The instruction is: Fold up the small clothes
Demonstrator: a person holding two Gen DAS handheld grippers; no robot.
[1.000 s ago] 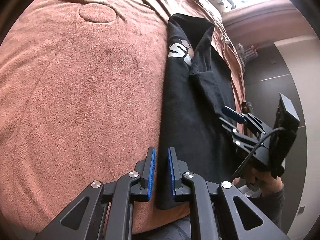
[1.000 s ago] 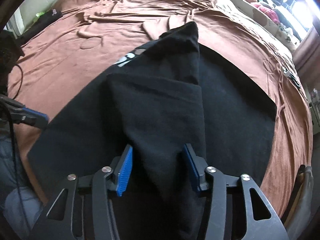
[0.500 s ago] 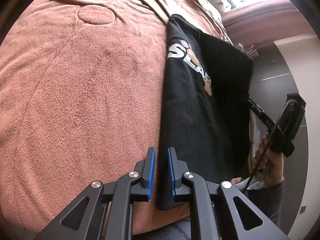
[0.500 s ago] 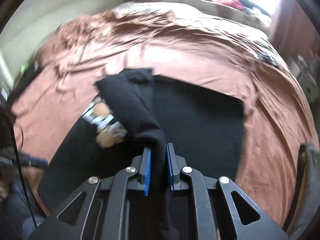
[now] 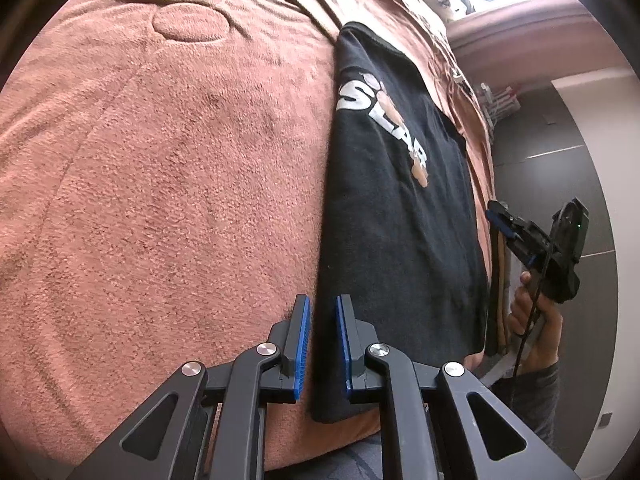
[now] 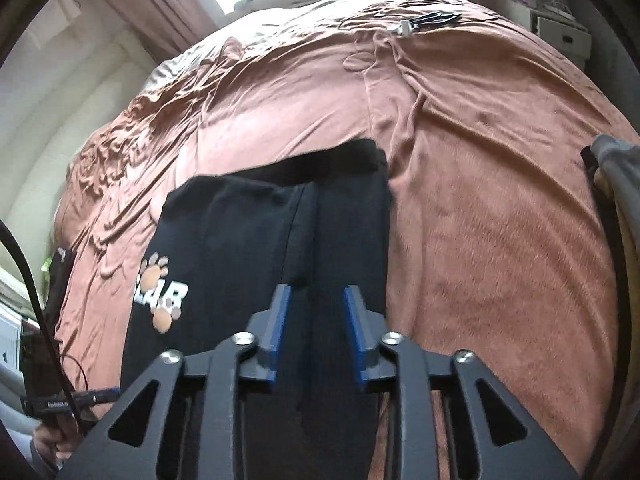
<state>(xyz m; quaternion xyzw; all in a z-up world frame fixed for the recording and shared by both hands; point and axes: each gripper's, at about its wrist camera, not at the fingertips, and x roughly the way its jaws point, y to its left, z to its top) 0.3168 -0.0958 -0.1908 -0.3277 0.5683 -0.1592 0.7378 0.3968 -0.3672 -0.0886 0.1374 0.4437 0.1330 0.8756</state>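
A black T-shirt (image 5: 400, 240) with white lettering and paw prints lies flat on the brown blanket (image 5: 160, 200). My left gripper (image 5: 322, 344) hovers over the shirt's near left edge. Its jaws stand a narrow gap apart and are opening, with nothing pinched. In the right wrist view my right gripper (image 6: 316, 320) is above the shirt (image 6: 240, 240), near its right side. Its jaws are opening and the cloth lies loose below them. From the left wrist view the right gripper (image 5: 500, 220) is just off the shirt's right edge, held by a hand (image 5: 536, 320).
The blanket (image 6: 500, 200) covers the whole bed and is wrinkled toward the far side. Cables and a small device (image 6: 432, 20) lie near the far edge. A white drawer unit (image 6: 560, 36) stands beyond. Grey cloth (image 6: 616, 160) hangs at the right edge.
The right gripper shut on the shirt's folded flap, swung it over to the right and let go. The print now shows and the shirt lies flat. The left gripper stayed put.
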